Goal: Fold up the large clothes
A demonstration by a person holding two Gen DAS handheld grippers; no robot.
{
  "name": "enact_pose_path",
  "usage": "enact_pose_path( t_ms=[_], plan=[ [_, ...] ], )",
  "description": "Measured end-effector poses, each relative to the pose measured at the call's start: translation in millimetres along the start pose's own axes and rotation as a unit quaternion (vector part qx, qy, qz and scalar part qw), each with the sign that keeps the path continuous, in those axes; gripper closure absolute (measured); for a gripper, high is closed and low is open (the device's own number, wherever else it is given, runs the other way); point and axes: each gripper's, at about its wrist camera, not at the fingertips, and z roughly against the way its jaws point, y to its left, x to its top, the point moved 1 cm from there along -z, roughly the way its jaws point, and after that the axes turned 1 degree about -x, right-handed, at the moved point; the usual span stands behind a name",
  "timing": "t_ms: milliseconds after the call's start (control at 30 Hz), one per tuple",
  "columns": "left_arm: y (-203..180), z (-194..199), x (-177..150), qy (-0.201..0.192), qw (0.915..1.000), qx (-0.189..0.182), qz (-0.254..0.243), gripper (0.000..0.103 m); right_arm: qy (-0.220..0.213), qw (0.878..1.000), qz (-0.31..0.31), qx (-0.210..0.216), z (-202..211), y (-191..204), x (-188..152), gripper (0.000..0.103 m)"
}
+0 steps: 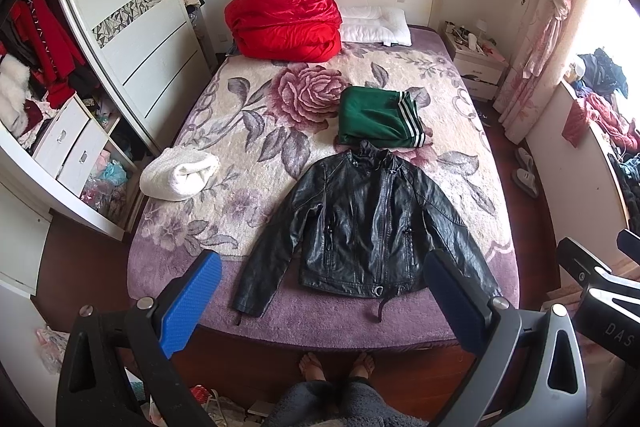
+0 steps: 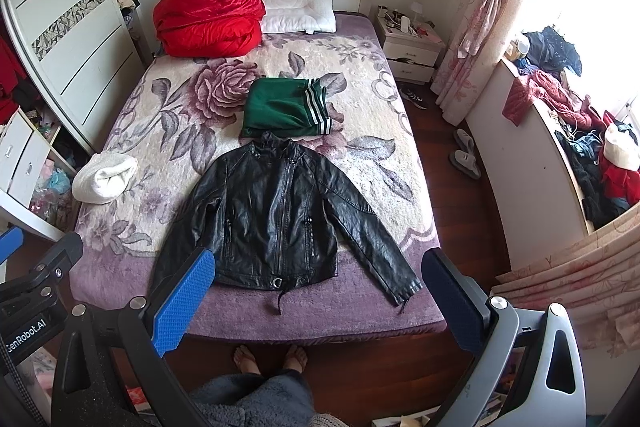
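Observation:
A black leather jacket (image 1: 366,223) lies flat, front up and zipped, sleeves spread, near the foot of the bed (image 1: 248,95); it also shows in the right wrist view (image 2: 276,215). My left gripper (image 1: 320,275) is open and empty, held above the bed's foot edge in front of the jacket hem. My right gripper (image 2: 320,267) is open and empty, also above the foot edge, to the right of the left one. A folded green garment with white stripes (image 1: 378,119) lies just beyond the jacket collar.
A folded white fluffy item (image 1: 178,173) sits at the bed's left edge. A red duvet (image 1: 282,19) and a white pillow (image 1: 374,25) lie at the headboard. An open wardrobe (image 1: 60,107) stands on the left, a nightstand (image 2: 412,47) and a cluttered ledge (image 2: 568,131) on the right.

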Motion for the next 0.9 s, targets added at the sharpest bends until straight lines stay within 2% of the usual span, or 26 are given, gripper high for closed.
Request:
enact_pose_path(
  t_ms=[900],
  plan=[
    [2.5, -0.9, 4.3, -0.004, 1.0000, 0.002, -0.001, 0.000, -0.001, 1.000, -0.001, 0.001, 1.4, 4.4, 0.7, 0.000]
  ],
)
